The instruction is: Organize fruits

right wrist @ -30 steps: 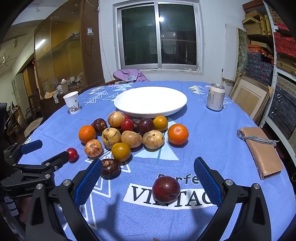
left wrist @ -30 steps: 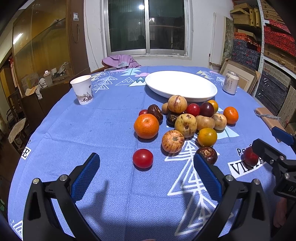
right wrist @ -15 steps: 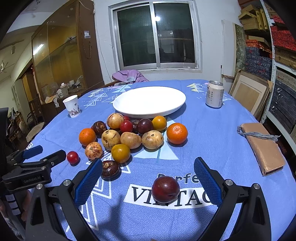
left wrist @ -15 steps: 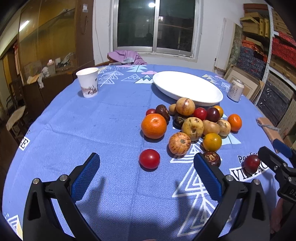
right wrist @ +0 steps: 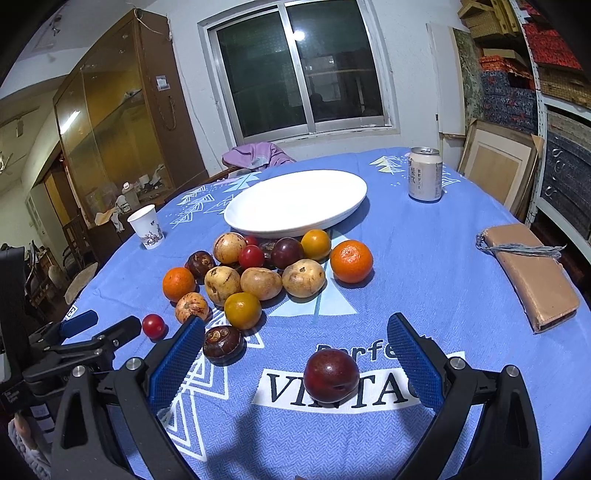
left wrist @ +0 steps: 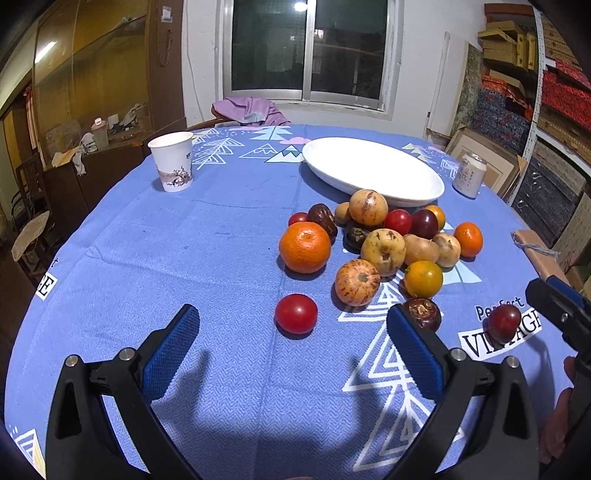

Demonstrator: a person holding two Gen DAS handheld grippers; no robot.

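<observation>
Both grippers are spread wide and hold nothing. The left gripper (left wrist: 293,345) faces a red tomato (left wrist: 296,313) lying nearer than the fruit pile (left wrist: 380,240) by the white plate (left wrist: 373,170). The right gripper (right wrist: 295,360) frames a dark plum (right wrist: 331,375), also well short of that plate.

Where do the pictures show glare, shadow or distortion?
Left wrist view: a lamp glares in the dark window, and claw shadows fall on the blue patterned tablecloth. Right wrist view: the same glare in the window; the fisheye bends the wooden glass cabinet; the round white plate casts a soft shadow.
</observation>
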